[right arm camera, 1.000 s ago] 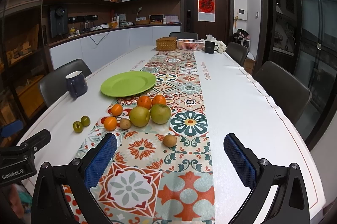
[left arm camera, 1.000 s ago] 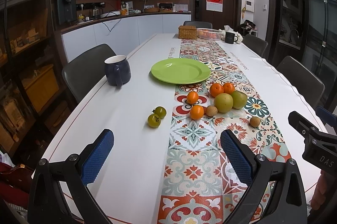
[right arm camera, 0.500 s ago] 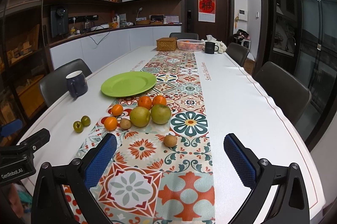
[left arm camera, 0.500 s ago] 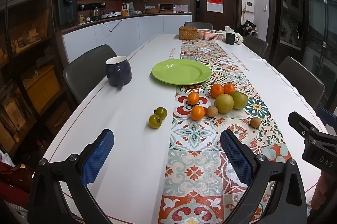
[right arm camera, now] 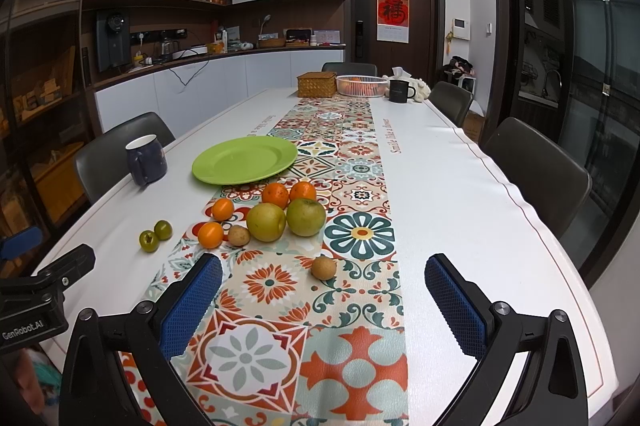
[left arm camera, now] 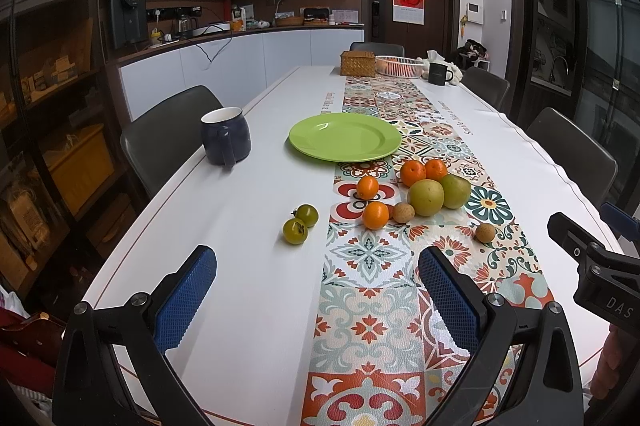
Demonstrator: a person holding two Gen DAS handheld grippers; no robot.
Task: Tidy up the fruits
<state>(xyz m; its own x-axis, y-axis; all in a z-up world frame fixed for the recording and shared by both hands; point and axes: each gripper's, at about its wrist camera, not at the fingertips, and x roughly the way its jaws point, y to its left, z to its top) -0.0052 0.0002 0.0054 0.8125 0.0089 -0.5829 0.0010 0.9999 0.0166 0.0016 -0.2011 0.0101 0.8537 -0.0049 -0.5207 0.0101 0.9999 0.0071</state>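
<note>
Nothing has shifted: both ribbed-padded grippers, left gripper (left arm camera: 316, 300) and right gripper (right arm camera: 323, 304), hang spread apart before round glossy fruits (right arm camera: 266, 222).

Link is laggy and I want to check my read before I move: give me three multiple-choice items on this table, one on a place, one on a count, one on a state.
1. Where do the two small green tomatoes lie?
A. on the green plate
B. on the bare white table left of the patterned runner
C. in the white basket

2. How many orange citrus fruits sit among the loose fruit?
A. two
B. four
C. six

3. What is on the green plate?
A. nothing
B. one pear
C. the mug

Key: 1 B, both tomatoes rest off the patterned runner on the white table. 2 B, two nearer the plate and two nearer the cameras. 3 A, its surface shows bare; the left gripper and right gripper both stand open and hold nothing.
</note>
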